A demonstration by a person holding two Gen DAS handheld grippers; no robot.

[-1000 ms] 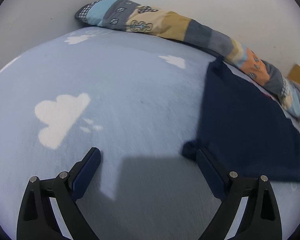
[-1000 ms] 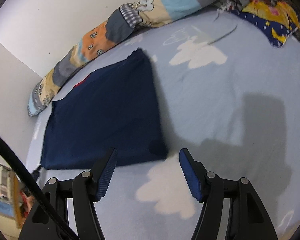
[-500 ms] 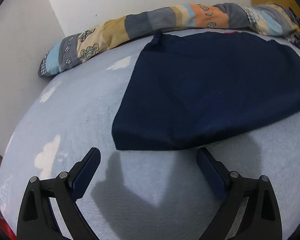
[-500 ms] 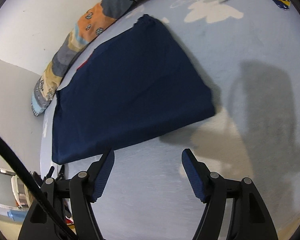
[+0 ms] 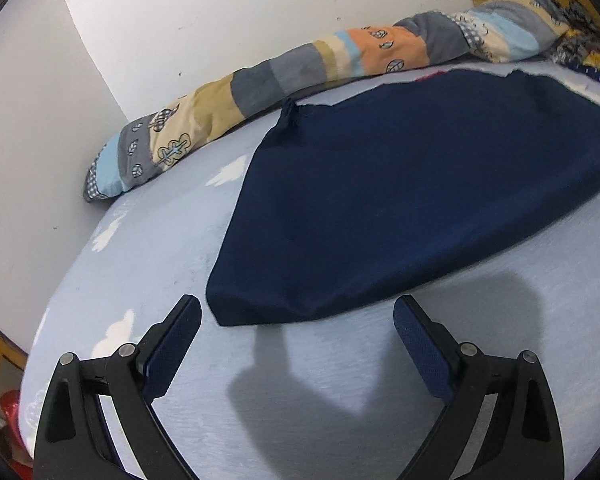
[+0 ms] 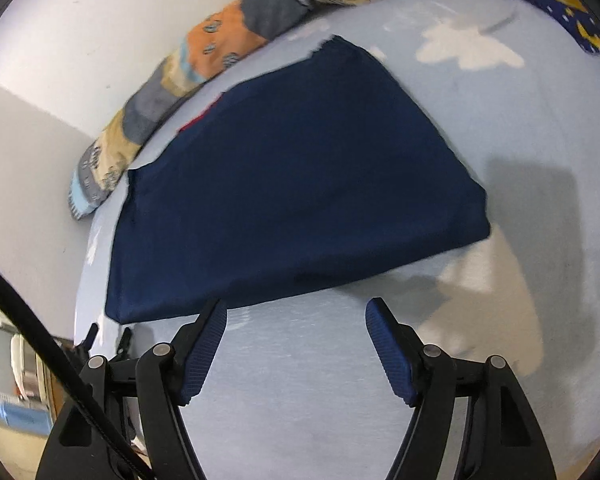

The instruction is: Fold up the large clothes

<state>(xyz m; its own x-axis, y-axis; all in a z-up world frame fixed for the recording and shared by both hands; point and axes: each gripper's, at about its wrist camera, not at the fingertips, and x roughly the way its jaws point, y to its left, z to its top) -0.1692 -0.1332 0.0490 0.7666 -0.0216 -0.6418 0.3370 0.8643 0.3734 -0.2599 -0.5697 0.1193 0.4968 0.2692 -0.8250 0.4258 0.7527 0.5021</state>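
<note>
A folded navy blue garment (image 5: 400,200) lies flat on the light blue cloud-print bed sheet (image 5: 300,400). It also shows in the right wrist view (image 6: 292,184), with a bit of red at its far edge. My left gripper (image 5: 296,320) is open and empty, hovering just short of the garment's near left corner. My right gripper (image 6: 296,316) is open and empty, just in front of the garment's near edge.
A long patchwork bolster pillow (image 5: 300,68) lies along the white wall behind the garment, also seen in the right wrist view (image 6: 204,56). A dark blue and yellow patterned cloth (image 6: 560,12) sits at the far right. The bed's left edge drops to the floor (image 5: 4,380).
Both grippers have swung toward the navy garment and closed in on its near edge; it now fills more of both views. Both stay open and empty.
</note>
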